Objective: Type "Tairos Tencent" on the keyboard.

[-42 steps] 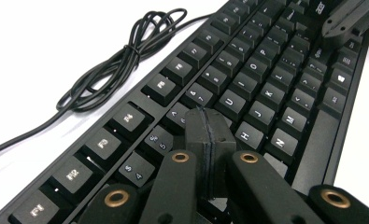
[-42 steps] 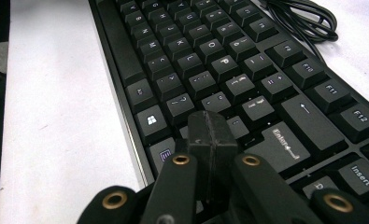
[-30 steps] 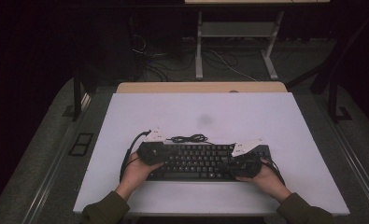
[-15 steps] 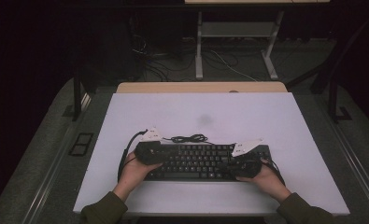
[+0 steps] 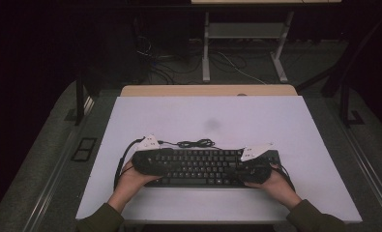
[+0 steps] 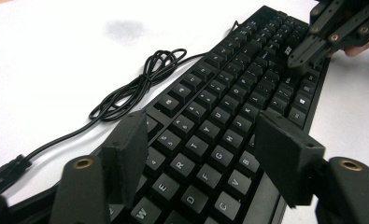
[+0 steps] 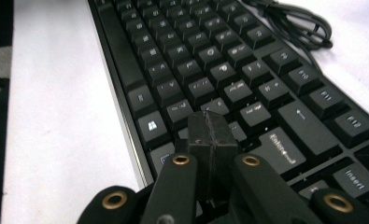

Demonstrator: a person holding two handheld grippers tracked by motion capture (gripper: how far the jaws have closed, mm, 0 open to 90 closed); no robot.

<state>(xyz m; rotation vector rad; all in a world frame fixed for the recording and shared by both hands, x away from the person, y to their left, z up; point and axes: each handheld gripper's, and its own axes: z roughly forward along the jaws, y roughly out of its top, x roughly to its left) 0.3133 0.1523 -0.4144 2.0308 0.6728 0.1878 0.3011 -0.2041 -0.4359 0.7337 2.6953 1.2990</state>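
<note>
left gripper (image 6: pixel 198 154): jaws apart, just been opening, over letter keys of keyboard (image 5: pixel 205 166), nothing clamped | right gripper (image 7: pixel 210 128): jaws closed together, empty, tip just above keys near Enter | keyboard: flat on worktop (image 5: pixel 208 116), directly beneath both grippers | keyboard cable (image 6: pixel 140 86): coiled just beyond left gripper

High cam sat above my side, looked forward and down over the whole counter (image 5: pixel 295 130). Left cam rode low and close, faced along the keyboard (image 6: pixel 229 112) toward my right gripper (image 6: pixel 308 58). Right cam hugged the keys from the opposite end. All three shared the keyboard.
</note>
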